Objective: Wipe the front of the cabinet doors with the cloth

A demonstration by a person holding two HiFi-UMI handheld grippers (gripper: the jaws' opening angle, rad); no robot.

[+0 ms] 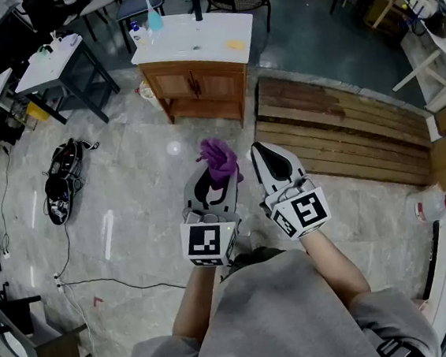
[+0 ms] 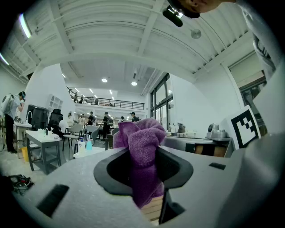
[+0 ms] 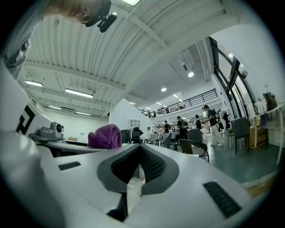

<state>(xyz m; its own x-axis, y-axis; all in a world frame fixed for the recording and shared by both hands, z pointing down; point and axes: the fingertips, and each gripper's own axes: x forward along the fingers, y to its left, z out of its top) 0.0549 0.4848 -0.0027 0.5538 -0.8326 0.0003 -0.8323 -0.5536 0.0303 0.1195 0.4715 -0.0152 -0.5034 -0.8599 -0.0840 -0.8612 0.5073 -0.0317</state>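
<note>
Forearms (image 1: 193, 302): bare, bent close before a grey shirt (image 1: 277, 318), holding both tongs out side by side above the glossy tiled floor (image 1: 132, 215).
Left tongs (image 1: 210, 181): grey plastic, pinching a cloth (image 1: 219, 160) of purple terry, bunched in a knot above the tips.
Right tongs (image 1: 265, 157): pressed together, apparently on nothing.
Cabinet (image 1: 195, 83): brown wood, two doors, white top, well apart from the cloth.

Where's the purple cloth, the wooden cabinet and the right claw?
purple cloth (image 1: 219, 160), head view, its bunched middle
wooden cabinet (image 1: 197, 83), head view, its door fronts
right claw (image 1: 265, 153), head view, between its fingertips
</note>
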